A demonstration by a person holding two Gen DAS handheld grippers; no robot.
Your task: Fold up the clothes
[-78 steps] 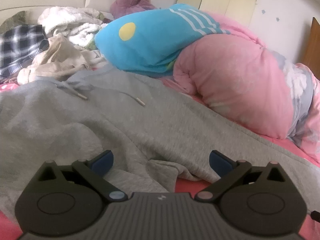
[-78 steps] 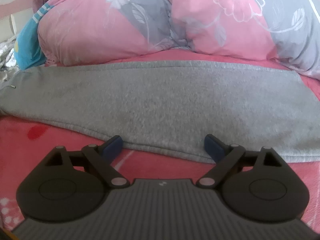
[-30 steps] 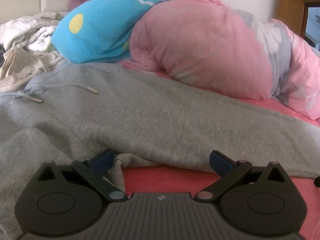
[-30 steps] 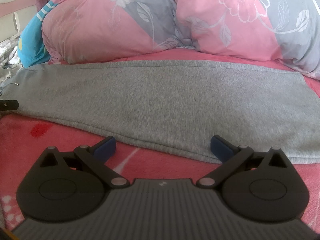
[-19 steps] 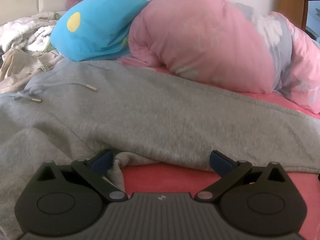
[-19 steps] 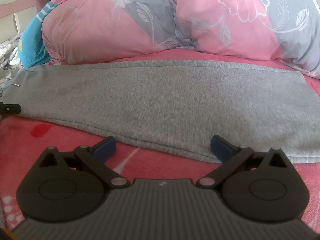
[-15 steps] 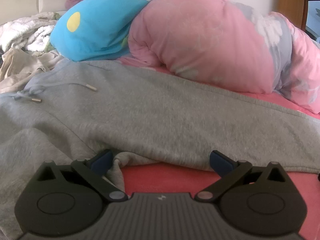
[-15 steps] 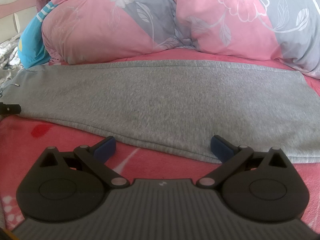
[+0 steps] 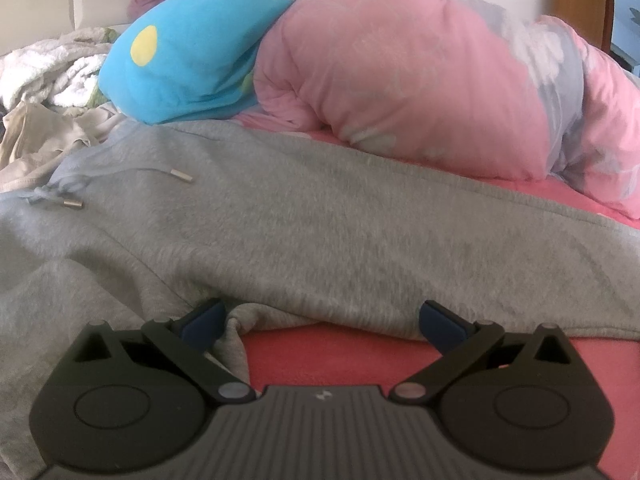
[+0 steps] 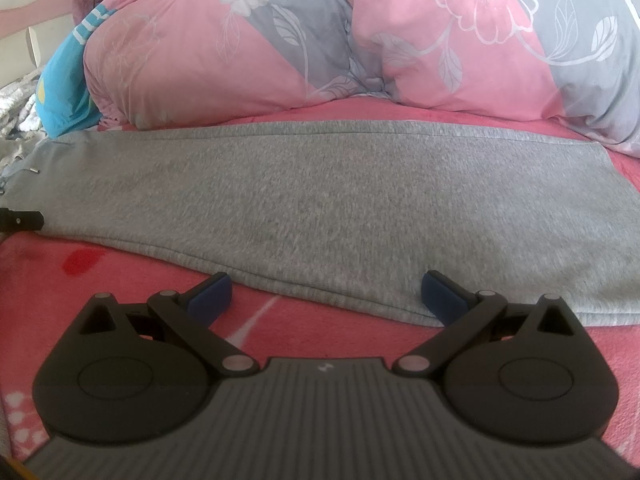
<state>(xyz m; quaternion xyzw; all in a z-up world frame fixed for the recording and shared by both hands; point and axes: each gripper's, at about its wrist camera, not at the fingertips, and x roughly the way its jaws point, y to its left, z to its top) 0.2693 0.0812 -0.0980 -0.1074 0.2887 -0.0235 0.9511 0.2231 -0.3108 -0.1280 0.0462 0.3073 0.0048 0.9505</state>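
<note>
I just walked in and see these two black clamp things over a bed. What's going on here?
A person is holding a two-finger gripper in each hand, about to fold a pair of grey sweatpants spread flat on a pink bedsheet. The left gripper sits open at the crotch, where the legs meet; the right gripper is open at the near edge of the leg. Neither has gripped the cloth. A pink floral duvet is bunched up behind the sweatpants.
</note>
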